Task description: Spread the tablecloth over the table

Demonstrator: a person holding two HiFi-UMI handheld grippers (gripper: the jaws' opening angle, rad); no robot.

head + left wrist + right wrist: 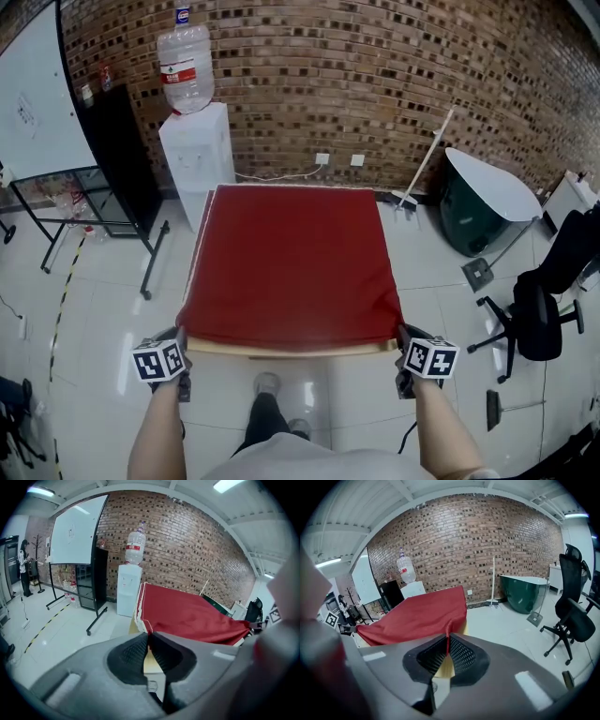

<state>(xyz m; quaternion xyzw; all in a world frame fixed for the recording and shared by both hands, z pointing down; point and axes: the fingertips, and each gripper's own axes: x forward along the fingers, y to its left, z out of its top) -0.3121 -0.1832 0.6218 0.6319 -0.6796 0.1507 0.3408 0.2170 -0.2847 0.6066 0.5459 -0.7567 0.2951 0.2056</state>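
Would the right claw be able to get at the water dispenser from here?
Probably not: the right claw is shut on a near corner of the red tablecloth, and the whole table lies between it and the water dispenser by the far wall.

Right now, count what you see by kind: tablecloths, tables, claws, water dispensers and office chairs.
Tablecloth: 1
Table: 1
Claws: 2, left claw and right claw, each shut on a tablecloth corner
Water dispenser: 1
Office chair: 1
Total: 6
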